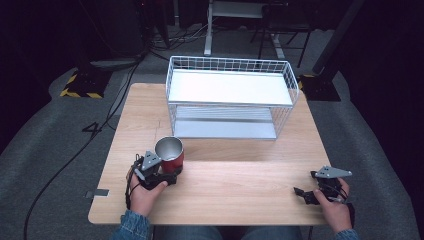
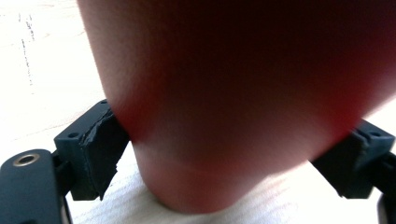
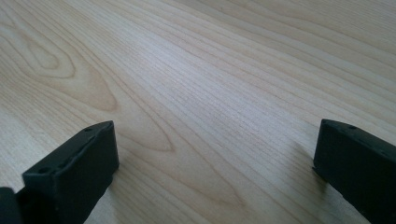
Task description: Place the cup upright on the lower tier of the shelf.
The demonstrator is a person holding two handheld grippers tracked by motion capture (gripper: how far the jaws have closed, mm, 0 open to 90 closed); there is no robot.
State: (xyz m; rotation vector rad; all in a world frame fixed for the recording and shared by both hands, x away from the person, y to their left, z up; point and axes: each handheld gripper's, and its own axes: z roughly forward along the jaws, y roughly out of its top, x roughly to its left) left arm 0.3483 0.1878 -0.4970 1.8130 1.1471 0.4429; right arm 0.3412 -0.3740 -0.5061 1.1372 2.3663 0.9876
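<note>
A red cup (image 1: 170, 154) with a shiny metal inside stands upright on the wooden table (image 1: 235, 192), at the front left. My left gripper (image 1: 169, 174) reaches it from the near side, held in a hand. In the left gripper view the cup's red wall (image 2: 233, 84) sits between the jaws, and both black pads (image 2: 105, 149) lie against its sides near the base. At the front right my right gripper (image 1: 303, 186) rests low over the table, held in the other hand. Its jaws stand wide apart (image 3: 215, 163) over bare wood with nothing between them.
A white wire rack (image 1: 230, 95) with two shelves stands at the back middle of the table. The table's front edge runs close behind both hands. Beyond the table are dark floor, cables (image 1: 100, 130) and stands.
</note>
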